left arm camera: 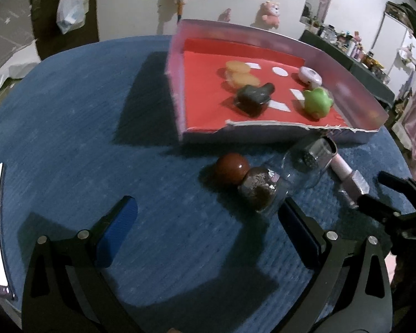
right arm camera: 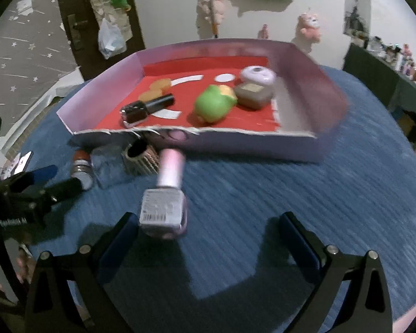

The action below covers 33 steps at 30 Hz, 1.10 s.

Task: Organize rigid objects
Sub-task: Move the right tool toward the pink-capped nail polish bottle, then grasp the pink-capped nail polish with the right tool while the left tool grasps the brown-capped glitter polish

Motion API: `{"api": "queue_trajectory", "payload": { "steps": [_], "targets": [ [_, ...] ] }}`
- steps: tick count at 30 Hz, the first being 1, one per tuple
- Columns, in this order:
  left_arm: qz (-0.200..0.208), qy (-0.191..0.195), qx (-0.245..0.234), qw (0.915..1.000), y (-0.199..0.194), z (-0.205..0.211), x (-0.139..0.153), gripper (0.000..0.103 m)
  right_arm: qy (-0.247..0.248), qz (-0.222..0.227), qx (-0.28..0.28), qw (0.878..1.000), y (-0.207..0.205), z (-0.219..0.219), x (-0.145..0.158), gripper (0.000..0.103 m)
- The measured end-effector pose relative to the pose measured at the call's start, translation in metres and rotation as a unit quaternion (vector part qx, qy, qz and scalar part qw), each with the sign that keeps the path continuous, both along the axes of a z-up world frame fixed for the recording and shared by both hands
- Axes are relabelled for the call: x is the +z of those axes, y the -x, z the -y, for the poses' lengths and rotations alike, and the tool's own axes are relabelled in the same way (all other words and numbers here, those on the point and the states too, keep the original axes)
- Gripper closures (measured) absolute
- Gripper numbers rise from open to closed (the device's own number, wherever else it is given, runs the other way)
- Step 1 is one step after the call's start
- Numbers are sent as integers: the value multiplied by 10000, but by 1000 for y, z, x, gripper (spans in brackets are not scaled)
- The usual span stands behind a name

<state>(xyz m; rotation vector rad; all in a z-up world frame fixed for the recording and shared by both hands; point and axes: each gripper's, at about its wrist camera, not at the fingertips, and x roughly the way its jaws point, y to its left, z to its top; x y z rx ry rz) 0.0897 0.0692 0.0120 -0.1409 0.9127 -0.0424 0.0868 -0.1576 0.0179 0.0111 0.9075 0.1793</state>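
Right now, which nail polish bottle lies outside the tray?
The pink nail polish bottle, lying on the blue cloth; the black one lies inside the tray.

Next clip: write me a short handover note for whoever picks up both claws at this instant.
Left claw: open, empty, low over the blue table, facing the glass shaker.
Right claw: open, empty; pink nail polish bottle lies just ahead of its left finger.
Done: in the red-lined tray are the dark polish bottle, green toy, two orange discs, white compact and a grey-brown case.
Left: shaker, brown ball, pink bottle, ribbed cup, all outside the tray.
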Motion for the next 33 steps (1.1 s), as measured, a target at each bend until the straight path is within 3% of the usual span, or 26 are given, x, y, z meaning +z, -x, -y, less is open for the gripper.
{"api": "queue_trajectory", "payload": {
  "steps": [8,12,19,27,33],
  "targets": [
    [193,355,-157,9991,-1,18,5,0,-8,726,157,9972,9,-8,1,9],
    [266,488,78,9984,-5,17,0,2,-289,724,184,9968,4,-6,-8,15],
    [372,194,165,9990,-6,23,-4,2,-274,813,249,9960,3,-16,-10,24],
    [475,-364,382,9975,-4,31,-7,19,-99,841,255,9961,2,-26,-12,39],
    [540,-427,386,9969,-1,37,-8,27,-8,870,352,9956,3,-33,-12,52]
  ]
}}
